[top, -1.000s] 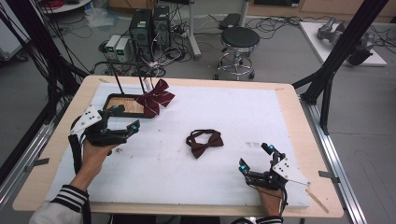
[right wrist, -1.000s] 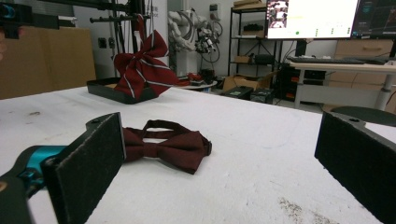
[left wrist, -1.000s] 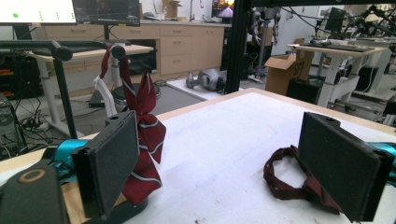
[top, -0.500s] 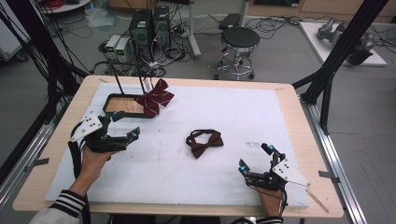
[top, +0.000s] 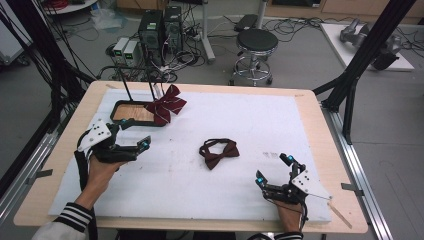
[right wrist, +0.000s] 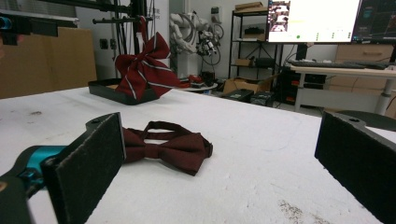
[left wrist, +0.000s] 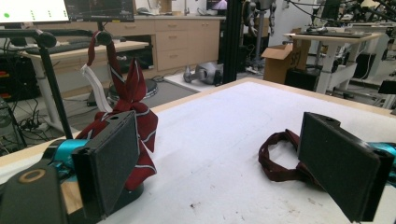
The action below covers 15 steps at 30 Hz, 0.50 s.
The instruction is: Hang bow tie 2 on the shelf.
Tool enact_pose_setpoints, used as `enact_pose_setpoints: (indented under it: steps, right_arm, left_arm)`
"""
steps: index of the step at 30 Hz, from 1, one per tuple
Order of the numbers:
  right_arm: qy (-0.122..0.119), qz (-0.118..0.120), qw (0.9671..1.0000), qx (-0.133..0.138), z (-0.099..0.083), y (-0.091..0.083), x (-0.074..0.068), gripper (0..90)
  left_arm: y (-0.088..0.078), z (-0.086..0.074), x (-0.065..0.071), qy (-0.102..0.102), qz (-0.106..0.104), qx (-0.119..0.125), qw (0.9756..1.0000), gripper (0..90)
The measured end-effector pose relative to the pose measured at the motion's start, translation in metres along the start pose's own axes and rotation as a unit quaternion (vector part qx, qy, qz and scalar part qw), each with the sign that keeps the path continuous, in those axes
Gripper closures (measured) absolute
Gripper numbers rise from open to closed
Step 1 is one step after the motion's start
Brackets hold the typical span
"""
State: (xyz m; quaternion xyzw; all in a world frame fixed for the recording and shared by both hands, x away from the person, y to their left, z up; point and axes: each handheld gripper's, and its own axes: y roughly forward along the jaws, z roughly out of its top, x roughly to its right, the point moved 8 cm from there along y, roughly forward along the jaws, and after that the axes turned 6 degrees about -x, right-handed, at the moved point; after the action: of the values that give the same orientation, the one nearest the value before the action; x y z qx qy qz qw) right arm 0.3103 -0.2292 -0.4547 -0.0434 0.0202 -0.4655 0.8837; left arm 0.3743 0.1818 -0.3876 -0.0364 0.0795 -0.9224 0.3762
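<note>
We see the left gripper [top: 134, 142] held wide open beside the stand [top: 131, 113], where a striped bow [top: 166, 103] seems to hang. The right gripper [top: 274, 169] gapes too, near the dark bow tie [top: 218, 153] lying mid-table [top: 310, 125].

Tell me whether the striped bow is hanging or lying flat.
Hanging. The striped bow dangles by its strap from the stand's bar, its lower end touching the black base tray.

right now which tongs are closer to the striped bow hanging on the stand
Left. The left tongs sit just below the striped bow near the stand's tray. The right tongs are far off at the near right, beyond the plain bow tie.
</note>
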Motion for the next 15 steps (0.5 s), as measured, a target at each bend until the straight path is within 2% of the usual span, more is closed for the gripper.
enact_pose_setpoints:
  steps: [5,10,15]
  right_arm:
    - [-0.001,-0.001,1.0,0.0,0.0,0.0,0.0,0.8]
    - [-0.001,-0.002,1.0,0.001,0.0,0.0,0.0,0.8]
    - [0.0,0.0,1.0,0.002,0.0,-0.001,0.0,0.8]
  left_arm:
    - [0.004,0.001,0.006,0.005,-0.008,-0.007,0.9999,13.4]
    - [0.013,0.006,0.017,0.016,-0.02,-0.011,0.9996,13.4]
    - [0.024,0.009,0.028,0.028,-0.03,-0.028,0.9988,13.4]
